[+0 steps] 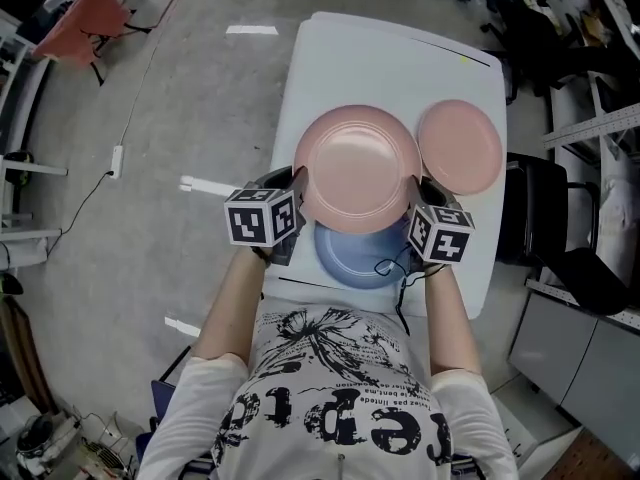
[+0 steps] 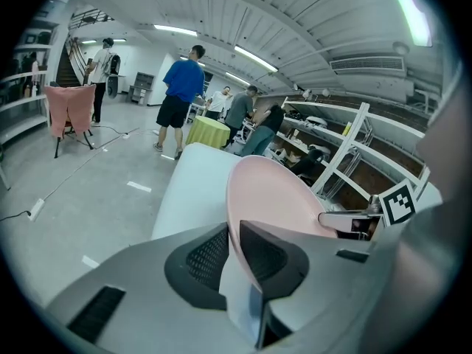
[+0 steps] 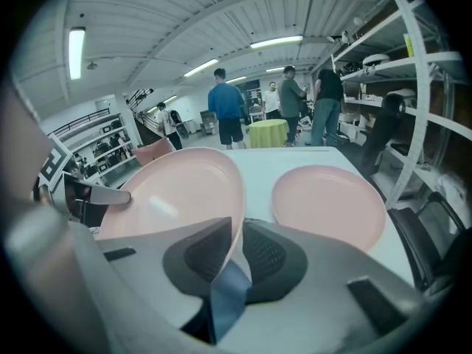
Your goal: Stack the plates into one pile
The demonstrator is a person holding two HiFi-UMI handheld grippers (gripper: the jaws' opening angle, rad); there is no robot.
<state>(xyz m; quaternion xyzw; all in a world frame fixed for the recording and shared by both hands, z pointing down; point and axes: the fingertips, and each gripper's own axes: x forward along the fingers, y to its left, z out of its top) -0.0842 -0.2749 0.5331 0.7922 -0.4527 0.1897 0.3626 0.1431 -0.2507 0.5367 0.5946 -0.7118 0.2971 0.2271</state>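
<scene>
The left forearm reaches forward from the body, and the left gripper (image 2: 232, 253) points ahead and downward, its jaws clamped on the left rim of the big pink plate (image 1: 357, 168). That plate sits level between both hands over the white table (image 1: 380, 58) and seems to hang above the blue plate (image 1: 355, 260) rather than rest on it. The right gripper (image 3: 237, 255), angled the same way on an outstretched forearm, pinches the plate's right rim. A smaller pink plate (image 1: 460, 146) lies on the table just to the right.
</scene>
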